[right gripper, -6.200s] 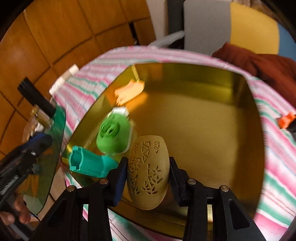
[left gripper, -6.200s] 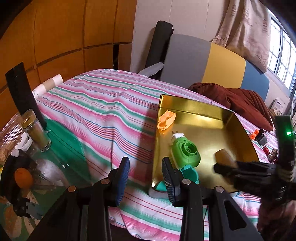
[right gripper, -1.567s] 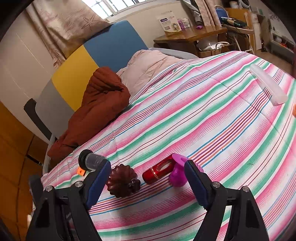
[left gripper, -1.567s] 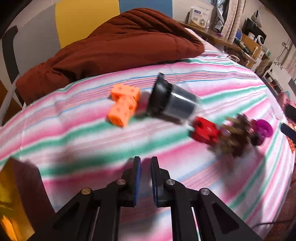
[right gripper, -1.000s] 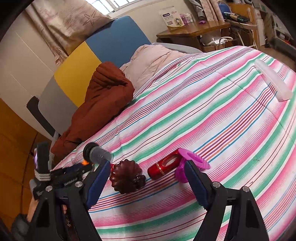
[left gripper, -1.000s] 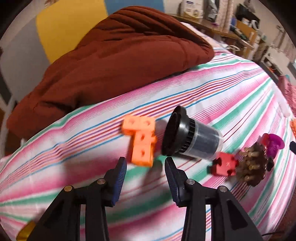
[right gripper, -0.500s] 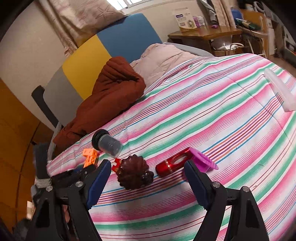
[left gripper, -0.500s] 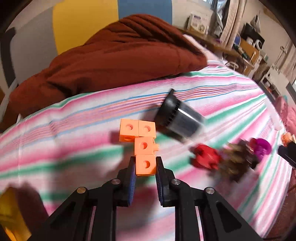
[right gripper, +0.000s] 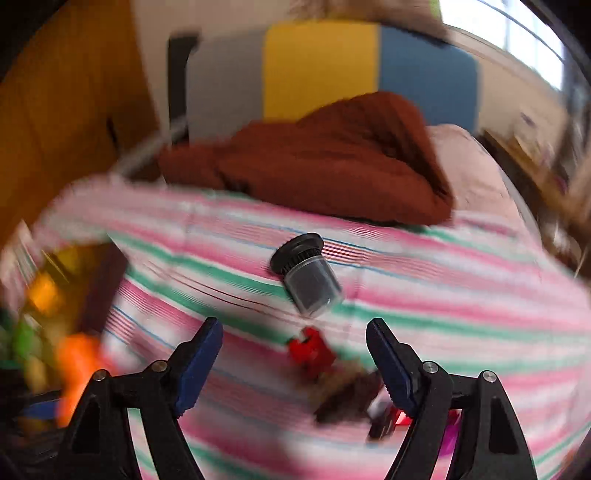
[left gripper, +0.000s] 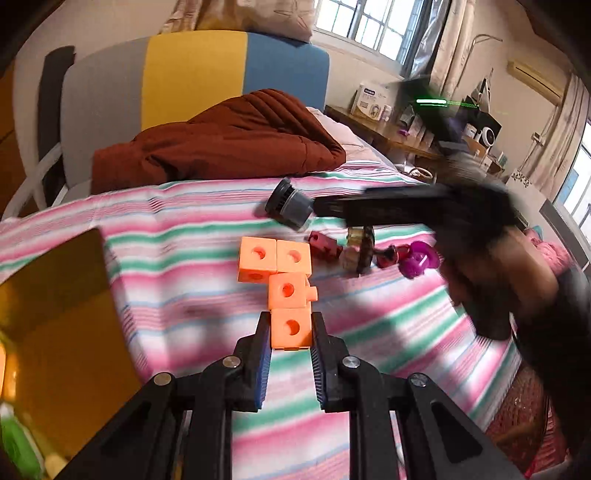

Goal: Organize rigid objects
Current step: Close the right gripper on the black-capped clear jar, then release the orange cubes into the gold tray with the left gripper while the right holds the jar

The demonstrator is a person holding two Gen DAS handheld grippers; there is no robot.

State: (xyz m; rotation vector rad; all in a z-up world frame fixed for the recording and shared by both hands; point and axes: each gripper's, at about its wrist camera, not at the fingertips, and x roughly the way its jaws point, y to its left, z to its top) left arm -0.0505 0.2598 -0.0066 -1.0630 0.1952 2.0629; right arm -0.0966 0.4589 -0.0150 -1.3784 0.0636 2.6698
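Two blue-padded fingers of the left gripper [left gripper: 291,345], angled downward, clamp the nearest cube of the orange block piece [left gripper: 282,286], now lifted off the striped bedspread [left gripper: 184,266]. Beyond, the right gripper [right gripper: 294,349] hovers spread and empty over the red piece [right gripper: 311,352], having swung nearer the black-capped jar [right gripper: 306,275].

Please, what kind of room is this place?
Most likely a bedroom in a home: a bed under a striped bedspread, a rumpled brown quilt against a padded headboard, and curtained windows behind a cluttered desk.
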